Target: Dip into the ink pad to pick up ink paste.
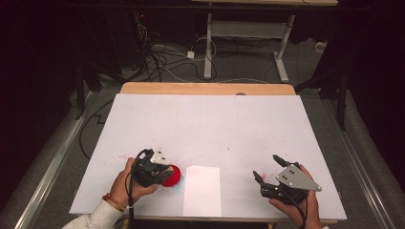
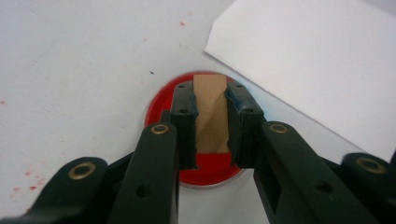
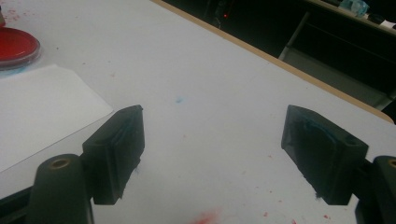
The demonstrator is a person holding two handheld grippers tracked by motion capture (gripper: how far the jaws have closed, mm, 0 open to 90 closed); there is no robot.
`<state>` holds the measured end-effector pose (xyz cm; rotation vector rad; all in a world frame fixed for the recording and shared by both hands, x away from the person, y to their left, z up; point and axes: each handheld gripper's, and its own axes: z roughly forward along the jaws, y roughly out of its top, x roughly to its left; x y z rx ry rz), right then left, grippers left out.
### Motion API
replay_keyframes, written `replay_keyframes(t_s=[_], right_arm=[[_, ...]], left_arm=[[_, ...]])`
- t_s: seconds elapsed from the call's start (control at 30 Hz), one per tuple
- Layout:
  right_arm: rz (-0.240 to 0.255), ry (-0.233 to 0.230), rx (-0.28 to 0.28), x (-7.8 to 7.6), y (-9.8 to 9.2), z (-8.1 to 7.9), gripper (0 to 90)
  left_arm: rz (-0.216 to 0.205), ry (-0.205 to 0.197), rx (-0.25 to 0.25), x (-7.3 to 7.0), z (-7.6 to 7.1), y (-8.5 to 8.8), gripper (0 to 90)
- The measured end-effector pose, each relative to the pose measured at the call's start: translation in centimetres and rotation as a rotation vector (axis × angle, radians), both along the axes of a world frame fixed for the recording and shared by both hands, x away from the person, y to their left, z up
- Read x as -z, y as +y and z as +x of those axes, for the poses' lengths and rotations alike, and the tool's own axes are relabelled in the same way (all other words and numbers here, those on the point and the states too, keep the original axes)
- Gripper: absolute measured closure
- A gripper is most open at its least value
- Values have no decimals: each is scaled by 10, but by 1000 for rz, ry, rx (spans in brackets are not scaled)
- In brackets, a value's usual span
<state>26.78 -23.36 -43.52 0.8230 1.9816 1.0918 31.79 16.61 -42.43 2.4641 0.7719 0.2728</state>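
Note:
A round red ink pad [image 1: 175, 177] lies on the white table cover near the front left. My left gripper [image 1: 165, 171] points down over it. In the left gripper view the left gripper [image 2: 210, 95] is shut on a small upright wooden block [image 2: 212, 126], which stands over the red ink pad [image 2: 210, 170]; whether the block's lower end touches the pad is hidden. A white sheet of paper [image 1: 202, 191] lies just to the right of the pad. My right gripper [image 1: 266, 166] rests at the front right, open, with nothing between its jaws [image 3: 212, 149].
The white cover [image 1: 205, 124] carries small red and blue specks. A wooden table edge [image 1: 205, 88] runs along the back. In the right gripper view the paper [image 3: 37, 112] and the red pad [image 3: 14, 46] lie to the left. Cables and a desk frame [image 1: 248, 33] stand on the floor beyond.

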Motion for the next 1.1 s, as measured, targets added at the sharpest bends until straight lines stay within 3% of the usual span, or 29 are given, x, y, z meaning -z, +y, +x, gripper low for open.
replay_keyframes(t_s=[0.33, 0.6, 0.87, 0.97, 1.1], right_arm=[[-7, -3, -3, 0, 0, -1, 219], [-5, -1, -5, 0, 1, -1, 219], [-15, 5, -9, 1, 2, -1, 224], [-26, 9, -5, 2, 2, -1, 225], [-26, 8, -6, 1, 2, -1, 225]], left_arm=[[-21, -22, -15, -9, 2, 9, 735], [-17, -3, -3, 3, 5, 3, 735], [16, 24, 15, 17, 7, -3, 735], [47, 39, 25, 24, 9, -6, 736], [35, 48, 25, 26, 11, -5, 736]])
